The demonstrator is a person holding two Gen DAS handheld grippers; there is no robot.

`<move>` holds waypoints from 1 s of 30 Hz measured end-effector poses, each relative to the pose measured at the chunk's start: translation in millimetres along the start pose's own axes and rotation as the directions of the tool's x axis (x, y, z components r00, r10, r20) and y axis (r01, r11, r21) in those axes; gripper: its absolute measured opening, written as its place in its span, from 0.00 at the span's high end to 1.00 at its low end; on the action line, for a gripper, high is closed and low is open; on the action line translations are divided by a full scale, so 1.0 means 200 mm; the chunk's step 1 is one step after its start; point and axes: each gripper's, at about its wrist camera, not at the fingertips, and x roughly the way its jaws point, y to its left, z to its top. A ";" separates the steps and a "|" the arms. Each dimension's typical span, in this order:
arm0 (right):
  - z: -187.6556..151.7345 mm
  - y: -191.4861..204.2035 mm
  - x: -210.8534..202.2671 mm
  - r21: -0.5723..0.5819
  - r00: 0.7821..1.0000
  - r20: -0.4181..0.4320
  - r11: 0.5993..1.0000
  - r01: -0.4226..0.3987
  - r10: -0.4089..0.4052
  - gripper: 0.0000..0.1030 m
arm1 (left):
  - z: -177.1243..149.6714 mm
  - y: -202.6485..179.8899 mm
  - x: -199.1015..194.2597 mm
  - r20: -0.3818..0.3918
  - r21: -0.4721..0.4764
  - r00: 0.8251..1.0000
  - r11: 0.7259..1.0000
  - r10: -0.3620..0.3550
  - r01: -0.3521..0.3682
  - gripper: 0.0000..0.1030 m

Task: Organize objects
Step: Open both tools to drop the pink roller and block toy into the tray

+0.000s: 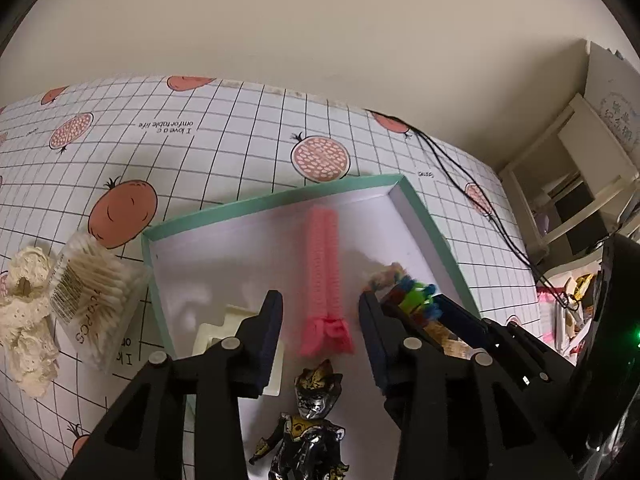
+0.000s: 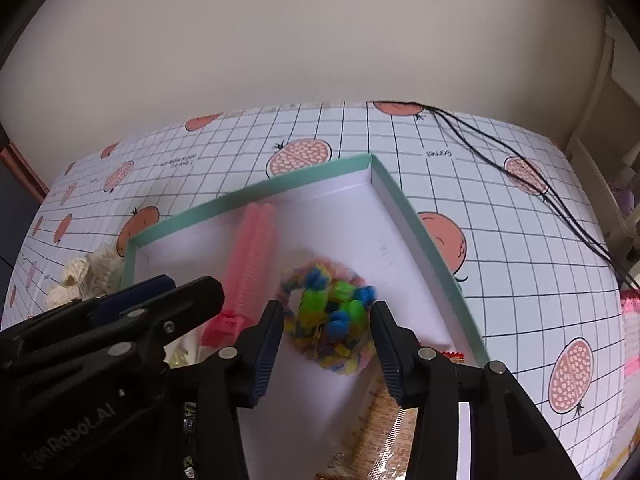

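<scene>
1. Right gripper (image 2: 327,322) spread wide over the scrunchie (image 2: 326,316), a fuzzy multicoloured ring lying inside the box (image 2: 404,204) near its right wall; jaws flank it without pinching, nothing held.
2. Left gripper (image 1: 320,320) likewise released and empty, hovering over the pink comb (image 1: 324,276) that lies lengthwise on the box floor; figure (image 1: 308,420) lying below it in that view, white tray (image 1: 224,332) to its left.
3. Probably a release or a fine placement of the scrunchie; blurred in both views, so hard to say whether it is settled.
4. If settled: lift the right gripper straight up, jaws kept wide, so the pads do not snag the fuzzy fibres and drag it along.
5. If repositioning: close gently across the ring's middle, soft material needing little force; avoid pushing it against the box wall or onto the comb.
6. Mind the two grippers: close together here, so move one at a time.
7. Outside the box, left of it: swabs (image 1: 96,300) and lace (image 1: 28,312) on the cloth (image 1: 240,128), likely next for the left gripper.
8. Approach the swabs from above and grip across the narrow side of the clear pack; slippery plastic, so a firm centred hold.
</scene>
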 end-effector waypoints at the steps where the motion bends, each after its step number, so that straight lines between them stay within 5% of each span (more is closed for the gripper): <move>1: 0.01 0.00 -0.01 0.000 1.000 0.005 1.000 -0.002 0.002 0.52 | 0.00 0.00 -0.02 0.008 0.002 1.000 1.000 0.002 -0.002 0.61; 24: 0.09 0.04 -0.19 -0.026 0.998 0.051 0.999 0.022 -0.021 0.53 | 0.04 0.11 -0.18 0.071 0.018 0.984 0.986 0.165 -0.166 0.49; 30: 0.09 0.04 -0.20 -0.025 0.998 0.056 0.999 0.028 -0.027 0.42 | 0.05 0.12 -0.20 0.084 0.035 0.975 0.978 0.204 -0.207 0.33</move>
